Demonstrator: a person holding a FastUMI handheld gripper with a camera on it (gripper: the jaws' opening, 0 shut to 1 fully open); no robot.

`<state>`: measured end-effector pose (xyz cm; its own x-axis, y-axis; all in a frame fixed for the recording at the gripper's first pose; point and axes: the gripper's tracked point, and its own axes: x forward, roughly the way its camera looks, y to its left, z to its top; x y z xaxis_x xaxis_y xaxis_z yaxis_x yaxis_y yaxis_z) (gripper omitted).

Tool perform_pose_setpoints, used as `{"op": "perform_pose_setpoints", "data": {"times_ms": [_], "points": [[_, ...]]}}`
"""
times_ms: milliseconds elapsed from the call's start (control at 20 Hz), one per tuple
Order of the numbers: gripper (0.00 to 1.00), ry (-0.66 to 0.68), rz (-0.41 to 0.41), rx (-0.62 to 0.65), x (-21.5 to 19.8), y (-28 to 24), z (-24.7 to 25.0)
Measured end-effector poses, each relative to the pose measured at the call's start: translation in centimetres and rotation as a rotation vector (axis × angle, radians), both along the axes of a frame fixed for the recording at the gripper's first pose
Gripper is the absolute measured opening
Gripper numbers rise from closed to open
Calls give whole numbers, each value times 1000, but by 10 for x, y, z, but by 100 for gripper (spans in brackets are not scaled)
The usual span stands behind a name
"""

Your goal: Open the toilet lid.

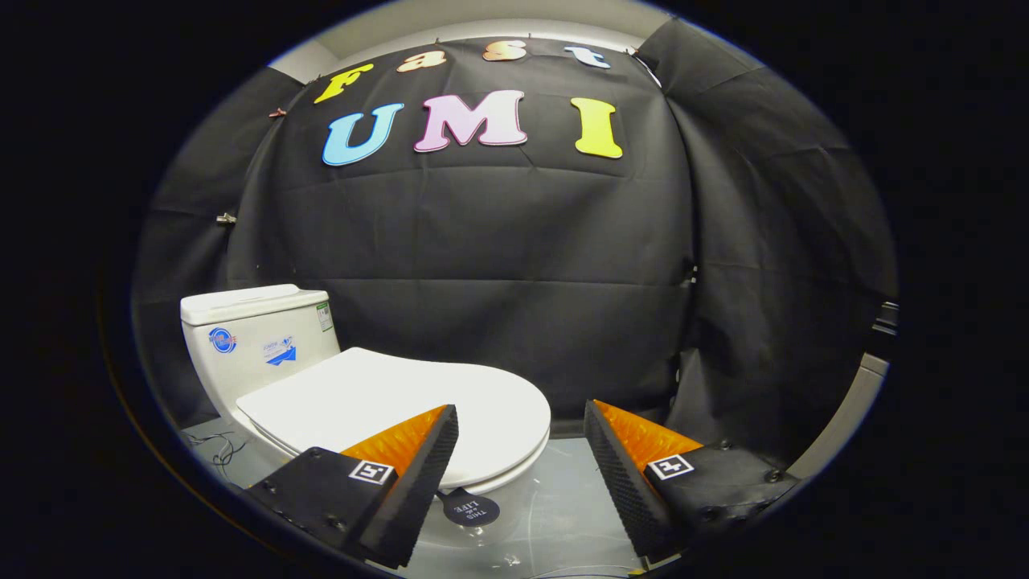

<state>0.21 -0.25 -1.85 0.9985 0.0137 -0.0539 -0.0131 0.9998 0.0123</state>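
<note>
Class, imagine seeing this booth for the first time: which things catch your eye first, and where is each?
The white toilet stands out, its lid closed flat just beyond the fingers. The gripper hangs open in front of it, one orange-backed finger over the lid's front edge. A small dark tag hangs below that edge.

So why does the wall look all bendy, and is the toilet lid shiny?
Gripper view: the fisheye lens bulges the cloth wall outward; the closed toilet lid is evenly bright, with no hard glare; the open gripper looks sharp, its fingers looming large because they are close.

White toilet lid; orange-backed fingers with black ribbed pads.
</note>
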Motion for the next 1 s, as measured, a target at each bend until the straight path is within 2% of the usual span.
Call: {"op": "perform_pose_setpoints", "data": {"times_ms": [200, 450, 650, 900, 950, 1000], "points": [[99, 108, 34, 170, 1, 3, -22], [99, 238, 39, 382, 1, 1, -59], [98, 391, 46, 708, -5, 6, -87], [98, 467, 31, 1036, -8, 7, -107], [92, 485, 29, 1105, -7, 9, -111], [92, 509, 42, 1187, -10, 13, -112]]}}
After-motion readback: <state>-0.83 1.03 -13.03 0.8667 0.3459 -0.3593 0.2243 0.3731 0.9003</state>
